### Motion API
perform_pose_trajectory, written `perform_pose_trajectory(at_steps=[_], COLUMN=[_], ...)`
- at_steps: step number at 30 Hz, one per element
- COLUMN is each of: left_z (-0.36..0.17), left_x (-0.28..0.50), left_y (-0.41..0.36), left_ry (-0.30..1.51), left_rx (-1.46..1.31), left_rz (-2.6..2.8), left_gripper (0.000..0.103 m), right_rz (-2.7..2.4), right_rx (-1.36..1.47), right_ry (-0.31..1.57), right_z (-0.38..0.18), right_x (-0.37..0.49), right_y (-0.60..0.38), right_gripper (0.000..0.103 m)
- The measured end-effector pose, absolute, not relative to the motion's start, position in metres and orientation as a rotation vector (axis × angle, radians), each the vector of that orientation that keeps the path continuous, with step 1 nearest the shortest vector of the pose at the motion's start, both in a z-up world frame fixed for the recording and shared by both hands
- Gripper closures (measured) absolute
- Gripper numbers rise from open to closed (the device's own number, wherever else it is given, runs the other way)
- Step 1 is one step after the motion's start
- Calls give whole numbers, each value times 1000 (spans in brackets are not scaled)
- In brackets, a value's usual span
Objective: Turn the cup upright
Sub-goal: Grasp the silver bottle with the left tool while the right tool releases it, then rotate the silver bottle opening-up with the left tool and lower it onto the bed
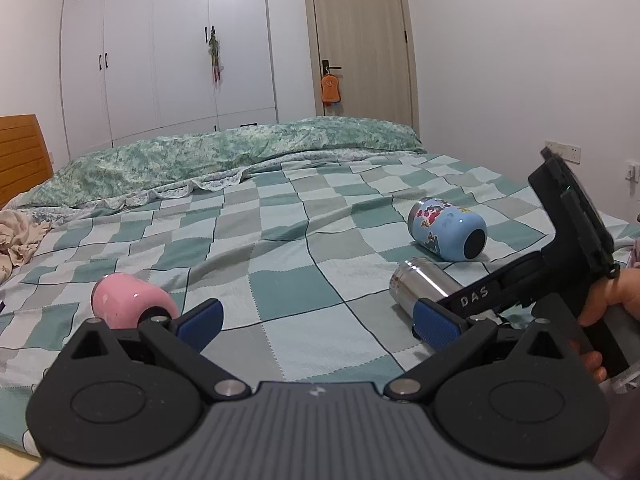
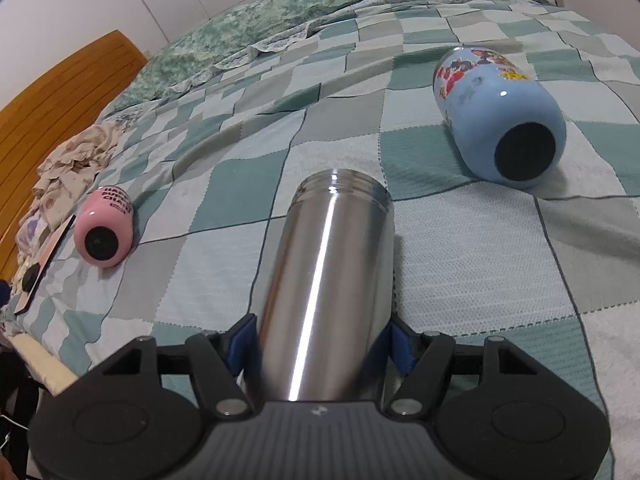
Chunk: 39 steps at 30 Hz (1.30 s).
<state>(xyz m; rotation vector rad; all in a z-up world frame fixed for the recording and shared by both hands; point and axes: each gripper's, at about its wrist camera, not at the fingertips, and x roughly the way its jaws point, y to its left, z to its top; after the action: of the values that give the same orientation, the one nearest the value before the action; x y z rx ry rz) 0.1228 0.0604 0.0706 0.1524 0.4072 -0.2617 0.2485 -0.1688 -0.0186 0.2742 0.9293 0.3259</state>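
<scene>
Three cups lie on their sides on the checked bedspread. A steel cup (image 2: 324, 280) lies between the blue pads of my right gripper (image 2: 320, 346), which is closed around its base end; its mouth points away. It also shows in the left wrist view (image 1: 424, 290). A blue flowered cup (image 2: 500, 116) lies to the right, base toward me, also in the left wrist view (image 1: 448, 228). A pink cup (image 2: 105, 232) lies to the left. My left gripper (image 1: 316, 322) is open and empty, with the pink cup (image 1: 128, 302) just beyond its left finger.
A green quilt (image 1: 240, 156) is bunched along the far side of the bed. Crumpled cloth (image 2: 76, 160) and a flat dark-edged object (image 2: 40, 268) lie by the wooden headboard (image 2: 60, 88). The bed's near edge (image 2: 40, 356) is at lower left.
</scene>
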Motion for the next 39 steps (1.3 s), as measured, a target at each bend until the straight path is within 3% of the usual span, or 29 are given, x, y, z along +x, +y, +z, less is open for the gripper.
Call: perform_pose_trajectory(at_steps=[3,7,16,30,33,35,39], left_z=[74,76,63,30,22,17,16], left_x=[122,125,155,244,261,271,273], left_y=[50,28,-35,-100,-108,-108,-103], left_ry=[417,435,553,860,955,1020,1035], left_rx=[153,174,190,195,181,159,100], left_rz=[-262,-264,-284,-205,-173,-159,-155], left_gripper=[0,0,0,0,11,34,36], right_rz=[344,378,319,348,371,383,391], right_rx=[258,253,169,117,132,150,169], right_ry=[891,807,614,553,544,541,532], right_z=[-5,12,23,1,-2,-5,-10], right_x=[244,232,219,238,239,239,234], right_y=[-176,-202,-303,-365,-360,-358,-356], right_gripper=[7,2,0,0,0,0,0])
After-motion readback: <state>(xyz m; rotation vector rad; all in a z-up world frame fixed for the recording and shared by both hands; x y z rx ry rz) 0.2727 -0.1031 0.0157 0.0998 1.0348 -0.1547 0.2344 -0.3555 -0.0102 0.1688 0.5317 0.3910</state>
